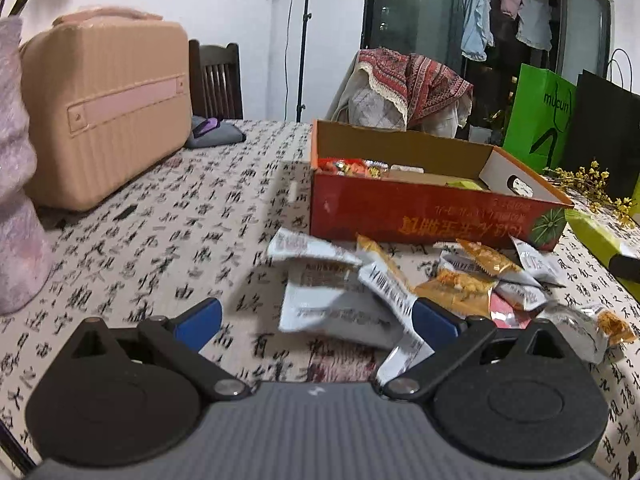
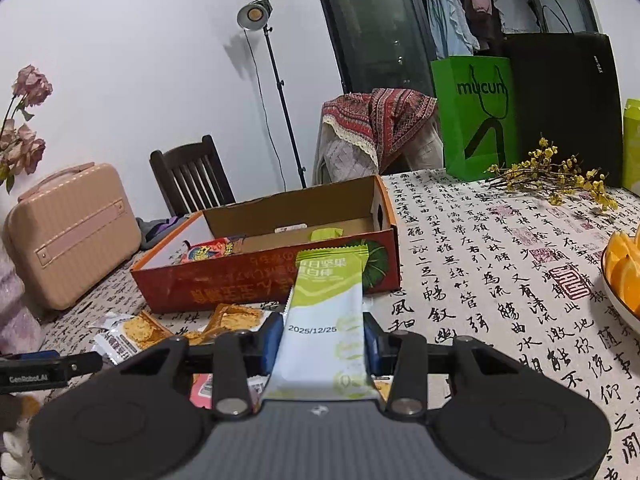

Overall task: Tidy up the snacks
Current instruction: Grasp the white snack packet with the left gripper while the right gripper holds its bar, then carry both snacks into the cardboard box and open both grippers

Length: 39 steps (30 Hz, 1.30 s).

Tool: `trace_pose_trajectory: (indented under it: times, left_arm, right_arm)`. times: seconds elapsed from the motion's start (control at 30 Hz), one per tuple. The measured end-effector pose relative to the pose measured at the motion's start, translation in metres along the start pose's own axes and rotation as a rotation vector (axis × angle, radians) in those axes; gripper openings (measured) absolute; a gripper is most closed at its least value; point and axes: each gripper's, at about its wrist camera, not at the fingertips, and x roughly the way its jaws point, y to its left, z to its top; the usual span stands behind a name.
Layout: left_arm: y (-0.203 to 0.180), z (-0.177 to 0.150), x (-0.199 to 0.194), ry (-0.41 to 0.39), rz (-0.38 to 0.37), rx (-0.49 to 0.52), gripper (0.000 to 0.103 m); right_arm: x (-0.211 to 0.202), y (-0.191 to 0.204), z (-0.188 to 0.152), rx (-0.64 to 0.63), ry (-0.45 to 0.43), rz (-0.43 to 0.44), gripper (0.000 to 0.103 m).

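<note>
Right wrist view: the green-and-white snack packet [image 2: 326, 320] stands lengthwise between the blue pads [image 2: 273, 340] of the right gripper [image 2: 323, 342], which is pressed together on its lower half, so the upper end points toward the box.
Packet position: lifted above the tablecloth [image 2: 480, 280], just in front of the red cardboard box [image 2: 260, 284]; likely held this way so it can be carried over the near wall and let go inside.
Box contents: a red wrapper [image 2: 208, 250] lies at one end and a green packet [image 2: 326, 234] further along, which suggests sorting by kind, with the green end the probable target.
Loose pile: orange and white snack packets [image 1: 360, 292] lie scattered on the cloth just in front of the box, still unsorted.
Left gripper [image 1: 316, 320]: spread wide and empty, hovering low with the white packets between its fingers, seemingly poised for the next pick.
Surroundings: pink case [image 1: 108, 112], green paper bag [image 2: 476, 116], and a bowl of orange slices [image 2: 624, 276] stand well apart from the work.
</note>
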Motion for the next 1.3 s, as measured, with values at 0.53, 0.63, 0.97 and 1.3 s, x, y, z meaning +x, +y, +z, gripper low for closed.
trace_pose_trajectory:
  times: [0.53, 0.63, 0.97, 1.3]
  left_arm:
    - [-0.07, -0.001, 0.048, -0.006, 0.129, 0.34, 0.089]
    - [-0.067, -0.001, 0.05, 0.008, 0.115, 0.319, 0.072]
    - [-0.06, 0.001, 0.034, -0.018, 0.09, 0.281, 0.019]
    - [-0.053, 0.001, 0.007, -0.06, 0.069, 0.223, 0.014]
  right_arm:
    - [0.012, -0.012, -0.002, 0.024, 0.022, -0.008, 0.041]
    - [0.013, -0.013, -0.004, 0.03, 0.031, -0.002, 0.041]
    - [0.004, -0.011, -0.004, 0.031, 0.016, 0.019, 0.041]
    - [-0.01, -0.006, -0.006, 0.032, 0.0, 0.046, 0.041]
